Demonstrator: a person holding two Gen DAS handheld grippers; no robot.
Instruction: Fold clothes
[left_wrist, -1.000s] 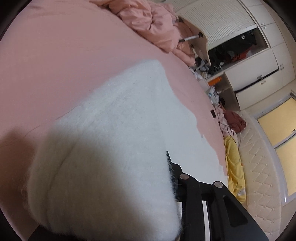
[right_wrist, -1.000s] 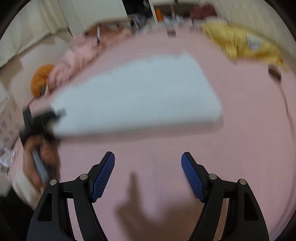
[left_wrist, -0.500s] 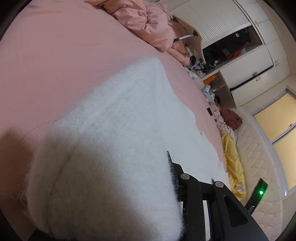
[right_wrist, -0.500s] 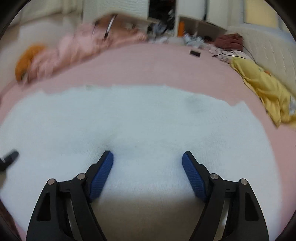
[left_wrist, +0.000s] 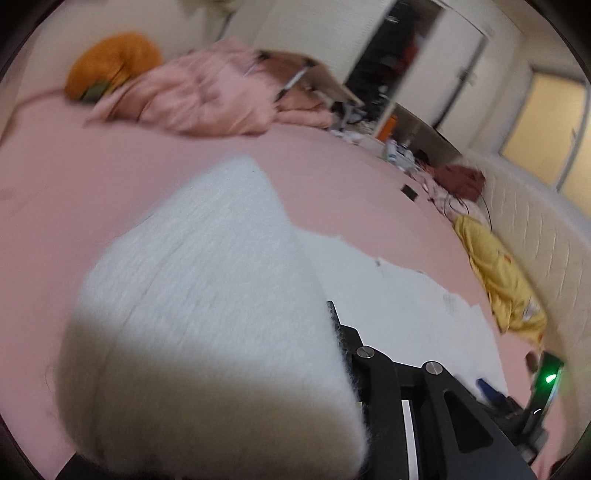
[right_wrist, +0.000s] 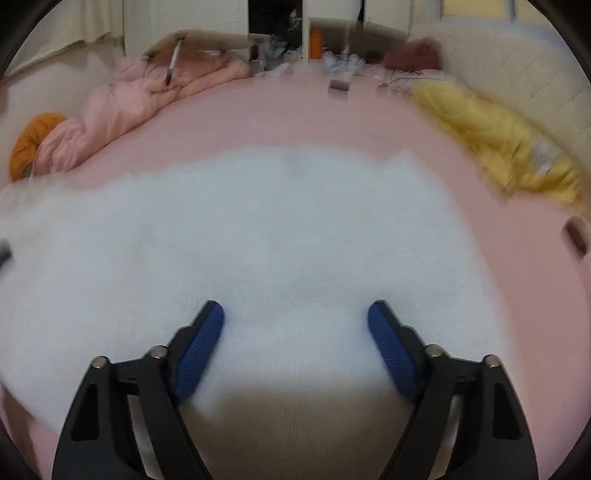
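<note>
Left gripper (left_wrist: 343, 354): jaws narrow and closing a touch more, clamped on a thick bunched fold of the white fleece garment (left_wrist: 207, 295); only one finger shows, the other is buried under the fabric. The held part rides up off the bed, the rest trails flat toward the right of that view.

Right gripper (right_wrist: 295, 325): jaws wide and still spreading, blue pads (right_wrist: 199, 339) hovering over the garment (right_wrist: 258, 240) w/ cloth below and between them but nothing pinched. Can't tell if the tips touch the pile.

Garment lies across the pink bed sheet (right_wrist: 332, 122), mid-bed. Yellow clothing (right_wrist: 498, 144) sits near the right edge, pink duvet (right_wrist: 122, 107) and an orange bundle (right_wrist: 33, 144) at the far left.

Risks, my read:
- Left grip is on a fat wad, so it may slip out or drag extra layers when lifted, skewing the fold.
- Right jaws may close on one layer only, or on the sheet too, since the fleece hides its edges.
- Uneven lift btw hands would leave a crooked crease.
</note>
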